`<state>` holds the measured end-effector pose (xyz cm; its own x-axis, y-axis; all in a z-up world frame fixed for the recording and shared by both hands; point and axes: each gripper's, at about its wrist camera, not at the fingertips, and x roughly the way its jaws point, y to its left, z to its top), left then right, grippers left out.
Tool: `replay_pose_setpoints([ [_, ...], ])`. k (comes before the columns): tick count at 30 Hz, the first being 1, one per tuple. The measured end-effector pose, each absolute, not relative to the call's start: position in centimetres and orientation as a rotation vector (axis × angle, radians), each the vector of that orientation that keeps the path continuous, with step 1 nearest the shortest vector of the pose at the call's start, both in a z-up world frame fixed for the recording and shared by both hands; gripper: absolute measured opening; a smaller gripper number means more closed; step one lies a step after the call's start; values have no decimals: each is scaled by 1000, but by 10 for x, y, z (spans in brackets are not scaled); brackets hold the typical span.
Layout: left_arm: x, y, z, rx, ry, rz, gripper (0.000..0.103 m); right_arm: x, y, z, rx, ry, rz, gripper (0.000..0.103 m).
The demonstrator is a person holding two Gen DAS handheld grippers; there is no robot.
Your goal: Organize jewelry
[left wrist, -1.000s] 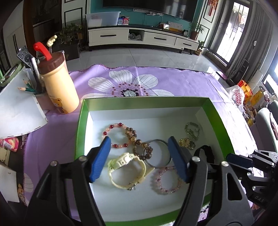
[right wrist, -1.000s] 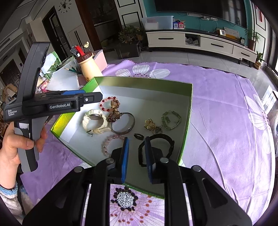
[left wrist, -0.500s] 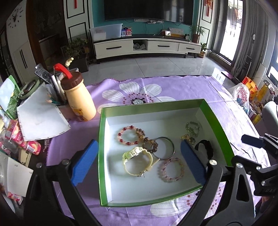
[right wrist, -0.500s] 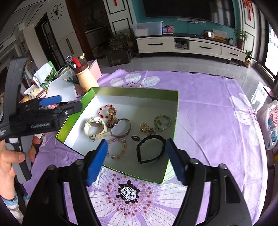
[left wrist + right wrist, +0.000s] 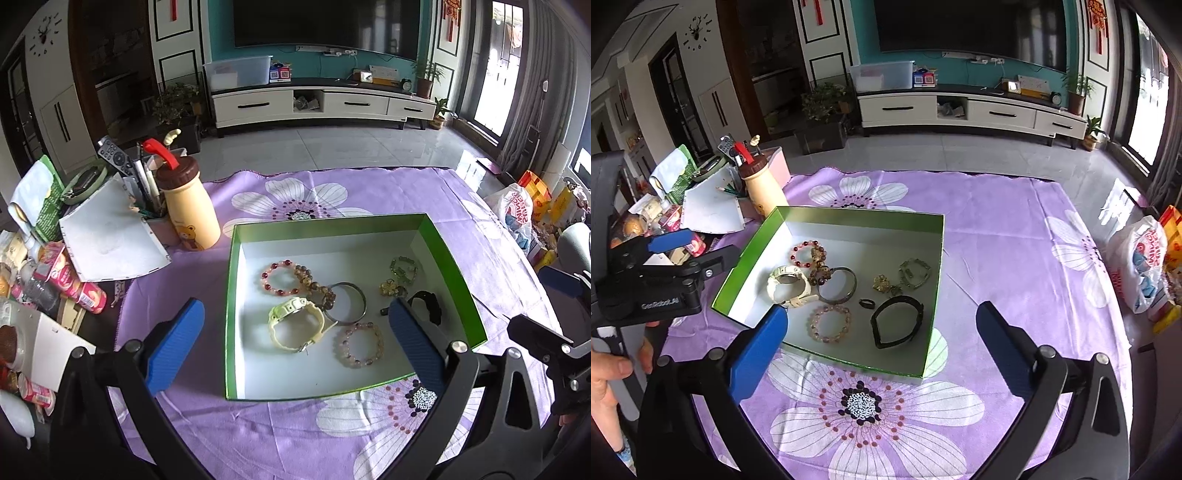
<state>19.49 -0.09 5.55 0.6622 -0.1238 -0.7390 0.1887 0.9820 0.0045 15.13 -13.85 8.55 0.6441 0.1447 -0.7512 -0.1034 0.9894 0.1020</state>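
A green box [image 5: 232,295] [image 5: 931,325] sits on the purple flowered cloth and holds the jewelry: a cream watch [image 5: 293,326] [image 5: 786,286], a red bead bracelet [image 5: 280,277], a brown bead bracelet [image 5: 317,286], a metal bangle [image 5: 345,302] [image 5: 837,290], a pink bead bracelet [image 5: 360,343] [image 5: 830,323], gold pieces [image 5: 400,277] [image 5: 901,277] and a black band [image 5: 426,310] [image 5: 895,326]. My left gripper [image 5: 291,347] is open and empty, raised over the box's near side. My right gripper [image 5: 882,347] is open and empty, raised above the box's near corner.
A cream bottle with a brown cap [image 5: 186,206] [image 5: 761,188] stands left of the box beside a pen holder [image 5: 147,199], papers [image 5: 110,236] and snack packets [image 5: 70,280]. Plastic bags [image 5: 1141,266] lie off the cloth's right edge.
Both grippers have drawn back and up from the box. The right gripper opened and left the black band lying in the box. The left jaws stand wider.
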Motion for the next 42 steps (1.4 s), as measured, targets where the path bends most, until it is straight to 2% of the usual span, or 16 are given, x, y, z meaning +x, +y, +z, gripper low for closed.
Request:
replay_pose_setpoints([
  [10, 180, 5, 72, 38, 830, -172, 101, 157, -131, 83, 43, 886, 110, 102],
  [19, 181, 15, 60, -33, 882, -180, 101, 168, -132, 69, 66, 920, 100, 102],
  [29, 195, 1, 40, 145, 904, -36, 101, 180, -135, 54, 78, 947, 89, 102],
  [42, 205, -3, 29, 133, 929, -42, 101, 189, -137, 43, 75, 967, 85, 102],
])
